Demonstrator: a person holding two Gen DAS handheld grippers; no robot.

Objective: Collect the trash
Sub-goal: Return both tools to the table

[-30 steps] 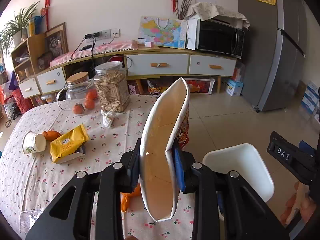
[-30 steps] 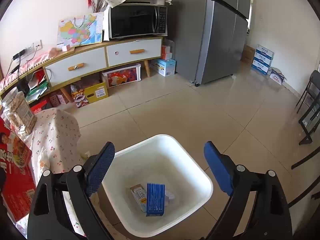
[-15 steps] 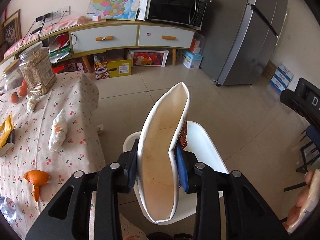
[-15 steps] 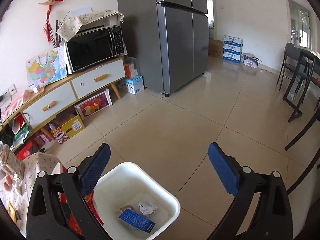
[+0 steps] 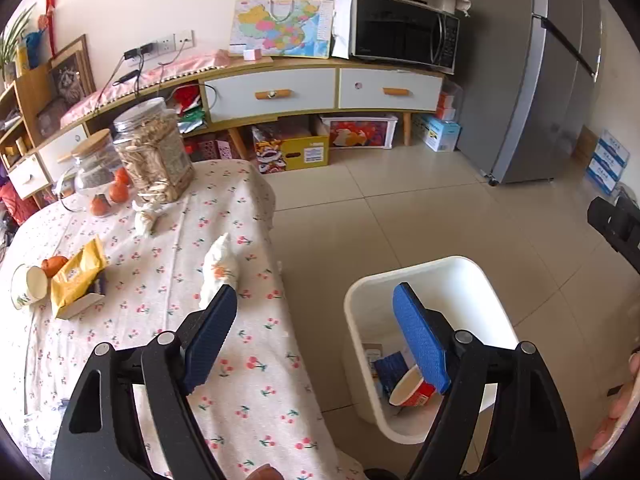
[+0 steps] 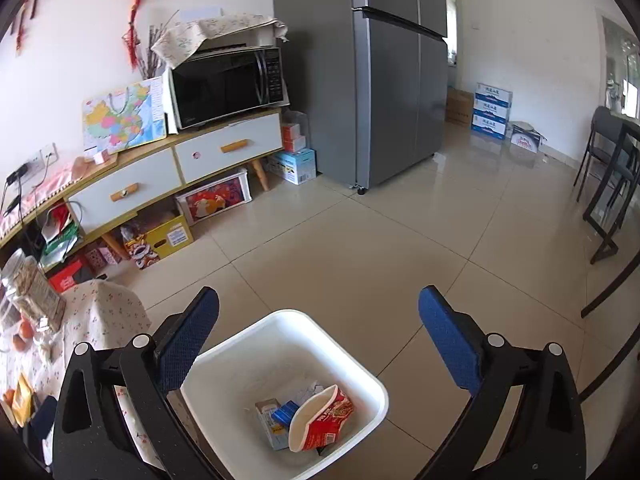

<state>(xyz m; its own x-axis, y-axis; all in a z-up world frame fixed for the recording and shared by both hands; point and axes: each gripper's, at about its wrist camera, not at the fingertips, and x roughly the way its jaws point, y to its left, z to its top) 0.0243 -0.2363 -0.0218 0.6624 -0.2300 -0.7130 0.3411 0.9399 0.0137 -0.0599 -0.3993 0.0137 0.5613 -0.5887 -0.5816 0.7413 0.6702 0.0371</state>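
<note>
A white bin [image 5: 492, 280] stands on the floor beside the table; it also shows in the right wrist view [image 6: 372, 384]. A red and white noodle cup [image 6: 320, 420] lies inside it on a blue packet [image 6: 284, 414] and a small carton [image 6: 267, 416]; the cup also shows in the left wrist view [image 5: 412, 388]. My left gripper [image 5: 316, 336] is open and empty above the gap between table and bin. My right gripper [image 6: 320, 344] is open and empty above the bin. On the table lie a crumpled white tissue [image 5: 218, 268], a yellow packet [image 5: 76, 276], a paper cup [image 5: 26, 286] and orange peel [image 5: 54, 264].
The table has a cherry-print cloth [image 5: 168, 320]. At its far end stand a jar of snacks [image 5: 154, 156] and a glass pot with oranges [image 5: 98, 176]. A low cabinet [image 5: 320, 92] with a microwave [image 5: 404, 34] and a fridge [image 5: 540, 72] line the wall. Black chairs [image 6: 612, 184] stand at the right.
My left gripper has opened and let go of the noodle cup, which now lies in the bin. The left gripper has swung back toward the table. The right gripper has stayed open above the bin.
</note>
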